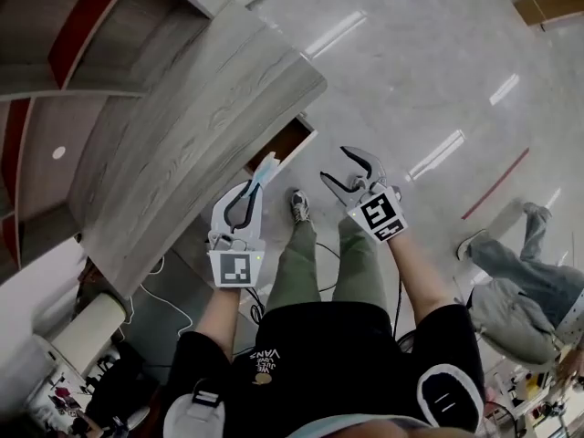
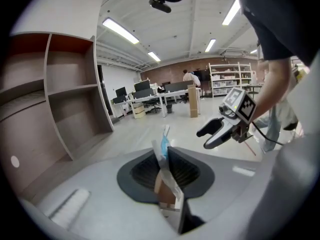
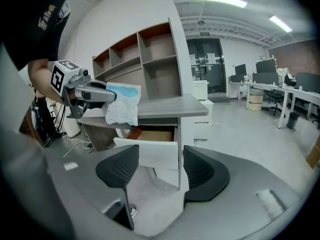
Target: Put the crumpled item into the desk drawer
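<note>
Your left gripper [image 1: 248,194] has its jaws drawn narrow on the crumpled item [image 2: 164,160], a thin white and pale blue thing pinched by its lower part so that the loose end stands up clear of the fingertips. That leaves it free to go into the opening first. In the right gripper view the item hangs in the air just off the front edge of the desk [image 1: 201,126], above the open drawer [image 3: 150,151] and not yet in it. The drawer stands pulled out under that front edge, near the desk's end corner, which is probably why the item is carried on this side. Your right gripper [image 1: 335,164] has its jaws wide and holds nothing. The drawer front shows between them only because it lies farther off along their line, so I judge this hand to be standing by, perhaps to shut the drawer afterwards. Several things stay uncertain. From the head view the desk's top covers nearly all of the drawer, leaving a brown sliver. The right gripper view shows only the near strip of its floor, so what lies inside cannot be told. The left gripper view shows the item edge-on, its gripped end is buried between the pads, and what the item is cannot be made out.
</note>
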A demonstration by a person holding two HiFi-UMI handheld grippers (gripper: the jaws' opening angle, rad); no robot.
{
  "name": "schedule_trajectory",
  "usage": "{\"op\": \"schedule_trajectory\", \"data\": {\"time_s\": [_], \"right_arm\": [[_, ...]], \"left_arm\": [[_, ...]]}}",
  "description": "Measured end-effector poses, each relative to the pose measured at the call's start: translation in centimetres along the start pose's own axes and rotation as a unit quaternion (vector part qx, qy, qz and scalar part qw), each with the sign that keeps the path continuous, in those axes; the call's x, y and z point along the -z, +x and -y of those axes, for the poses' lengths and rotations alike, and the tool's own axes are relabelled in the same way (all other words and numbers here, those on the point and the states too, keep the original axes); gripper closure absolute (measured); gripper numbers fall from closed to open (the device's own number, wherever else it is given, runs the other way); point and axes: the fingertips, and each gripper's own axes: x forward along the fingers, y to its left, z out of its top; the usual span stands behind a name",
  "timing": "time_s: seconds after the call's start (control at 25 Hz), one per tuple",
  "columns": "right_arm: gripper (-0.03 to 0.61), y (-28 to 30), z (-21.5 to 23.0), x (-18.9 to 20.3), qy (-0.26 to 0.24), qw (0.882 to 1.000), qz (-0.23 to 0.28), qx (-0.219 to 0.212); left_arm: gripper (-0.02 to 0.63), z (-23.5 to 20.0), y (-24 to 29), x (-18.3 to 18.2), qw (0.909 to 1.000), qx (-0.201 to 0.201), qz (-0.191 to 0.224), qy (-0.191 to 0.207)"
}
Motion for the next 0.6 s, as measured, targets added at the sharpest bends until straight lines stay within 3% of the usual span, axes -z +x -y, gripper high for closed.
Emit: {"op": "schedule_trajectory", "data": {"time_s": [0.28, 0.6], "right_arm": [[0.318, 4.0, 1.2, 3.3, -0.017, 0.999, -0.013, -0.032], [0.318, 7.5, 1.9, 3.8, -0.083, 0.994, -0.022, -0.064]], "left_arm": [[0.517, 0.7, 2.7, 2.0, 0.9956, -0.004, -0.06, 0.072], [0.517, 0.6, 4.7, 3.6, 0.9925, 0.004, -0.08, 0.092]]}}
